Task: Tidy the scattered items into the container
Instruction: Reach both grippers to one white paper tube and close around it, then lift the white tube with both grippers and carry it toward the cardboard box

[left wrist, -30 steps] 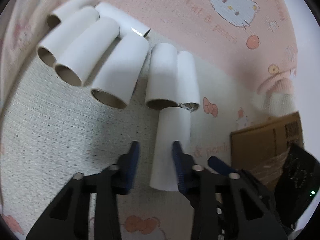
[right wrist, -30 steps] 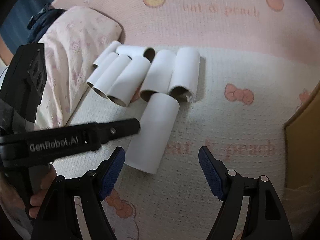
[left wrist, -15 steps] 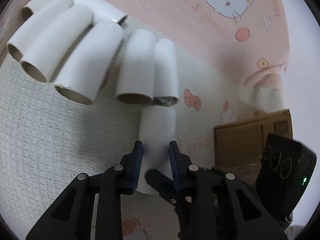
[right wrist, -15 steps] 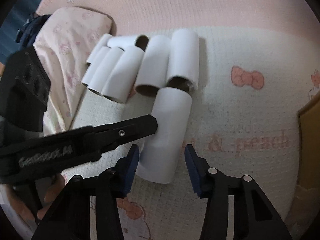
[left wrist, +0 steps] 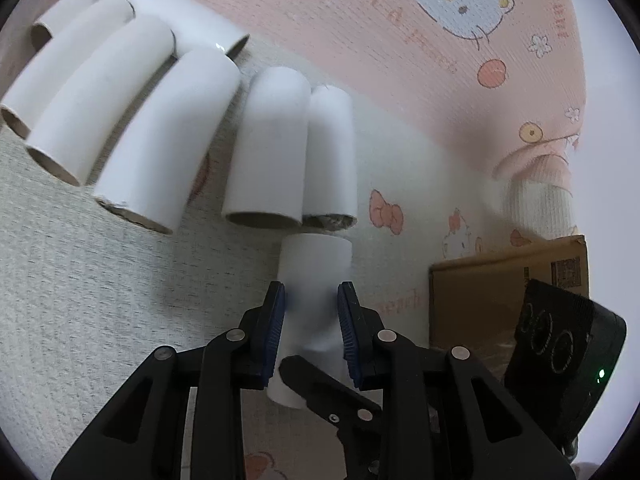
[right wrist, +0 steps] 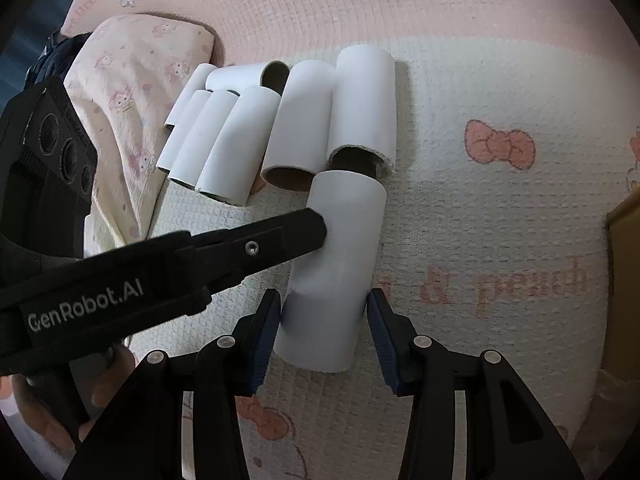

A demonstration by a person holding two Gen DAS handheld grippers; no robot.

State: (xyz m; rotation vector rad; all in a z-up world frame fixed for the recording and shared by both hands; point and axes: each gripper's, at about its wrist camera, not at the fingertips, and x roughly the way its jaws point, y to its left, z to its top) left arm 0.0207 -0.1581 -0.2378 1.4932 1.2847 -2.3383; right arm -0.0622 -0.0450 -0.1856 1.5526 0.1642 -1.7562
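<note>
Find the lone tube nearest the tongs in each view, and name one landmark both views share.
Left wrist: lone tube at lower centre, between the blue pads.
Right wrist: at centre, lower end between the blue pads.
Shared landmark: the cardboard box, right in the left view, right edge in the other.

Under my view: a pink-and-cream textured blanket [right wrist: 460, 208] printed with a cartoon cat face [left wrist: 456, 4], red bows [right wrist: 500, 148] and pink lettering [right wrist: 504, 284], a cream pillow [right wrist: 132, 92] with small pink prints at its left edge, dark fabric [right wrist: 52, 52] just behind that.
</note>
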